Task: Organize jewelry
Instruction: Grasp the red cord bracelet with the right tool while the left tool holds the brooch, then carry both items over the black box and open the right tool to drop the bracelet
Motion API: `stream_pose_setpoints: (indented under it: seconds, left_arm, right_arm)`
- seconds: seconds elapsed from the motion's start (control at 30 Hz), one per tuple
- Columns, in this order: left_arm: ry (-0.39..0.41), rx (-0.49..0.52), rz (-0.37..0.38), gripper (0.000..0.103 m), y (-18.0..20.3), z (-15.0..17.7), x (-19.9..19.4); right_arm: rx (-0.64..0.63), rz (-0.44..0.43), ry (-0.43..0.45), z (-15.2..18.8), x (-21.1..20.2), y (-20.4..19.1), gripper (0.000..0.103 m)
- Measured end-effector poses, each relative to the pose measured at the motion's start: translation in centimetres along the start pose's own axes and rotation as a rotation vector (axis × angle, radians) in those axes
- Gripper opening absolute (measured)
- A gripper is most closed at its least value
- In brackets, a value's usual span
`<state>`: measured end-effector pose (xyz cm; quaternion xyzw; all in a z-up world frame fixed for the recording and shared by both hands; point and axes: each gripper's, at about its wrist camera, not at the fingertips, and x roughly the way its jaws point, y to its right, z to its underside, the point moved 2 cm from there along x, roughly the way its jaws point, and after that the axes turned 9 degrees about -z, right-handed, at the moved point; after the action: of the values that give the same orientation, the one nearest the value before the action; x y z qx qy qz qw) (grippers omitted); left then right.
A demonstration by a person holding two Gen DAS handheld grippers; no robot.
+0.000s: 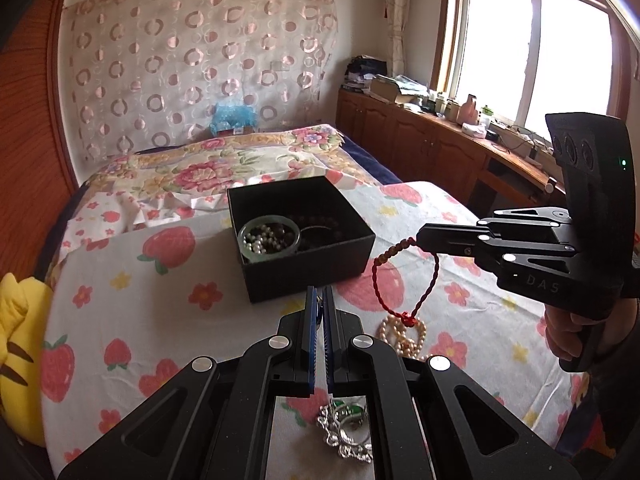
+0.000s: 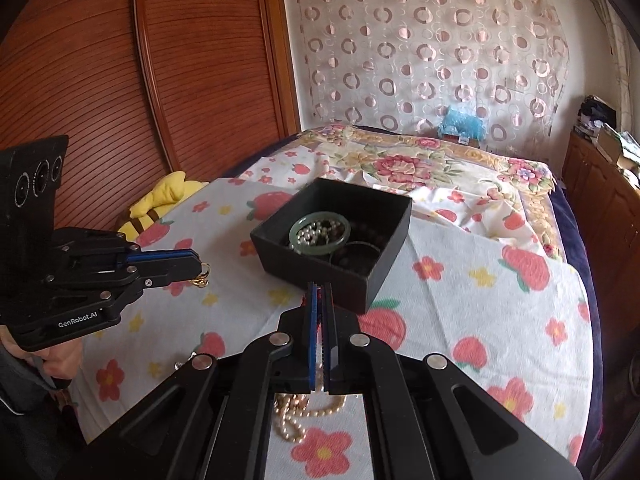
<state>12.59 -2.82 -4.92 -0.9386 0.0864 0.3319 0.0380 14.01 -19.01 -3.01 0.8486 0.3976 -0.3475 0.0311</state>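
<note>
Dangling limp from right tongs [image 1: 420, 240], pinched at beaded section: red cord bracelet [image 1: 404, 280], right of black box [image 1: 304, 268] on bed. Light, floppy; best gripped at beads. Left tongs [image 2: 202, 266] pressed together on small gold ring piece [image 2: 203, 274].

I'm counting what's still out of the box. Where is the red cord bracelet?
In the left wrist view, the red cord bracelet hangs from the shut right gripper, just right of the black box, above the pearl necklace on the bedsheet.

Yellow plush toy [image 1: 18, 356] beside strawberry-print sheet [image 1: 120, 292]
</note>
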Motion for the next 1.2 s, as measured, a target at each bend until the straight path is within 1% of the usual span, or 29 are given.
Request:
stream_pose_setpoints:
  seconds: [0.33,0.6,0.67,0.77,0.97,1.07,1.13,1.2]
  left_arm:
    - [0.005,0.001,-0.002,0.002,-1.0,-2.7,2.0]
    - [0.021,-0.002,-0.008,0.002,-1.7,-4.4,2.7]
    - [0.028,-0.003,-0.011,0.002,-1.9,-4.9,2.9]
    - [0.033,-0.008,-0.017,0.002,-2.4,-5.4,3.2]
    - [0.015,-0.019,-0.026,0.002,-3.2,-6.0,5.0]
    - [0.003,-0.019,-0.021,0.002,-3.1,-6.3,6.1]
    - [0.001,-0.02,-0.025,0.002,-3.1,-6.8,7.0]
    - [0.003,-0.02,-0.022,0.002,-2.9,-7.2,7.6]
  right_arm:
    - [-0.013,-0.021,0.02,-2.9,1.4,1.4,0.002]
    - [-0.005,-0.031,0.072,-5.9,2.5,2.9,0.002]
    - [-0.011,-0.027,0.074,-6.4,3.0,3.1,0.002]
    - [-0.015,-0.027,0.06,-6.6,4.2,3.5,0.002]
    - [0.026,-0.044,0.007,-5.2,7.1,4.9,0.004]
    - [0.034,-0.048,-0.014,-4.8,7.9,5.4,0.004]
    - [0.033,-0.05,-0.01,-4.7,7.8,5.4,0.004]
    - [0.039,-0.049,-0.006,-4.8,7.7,5.7,0.017]
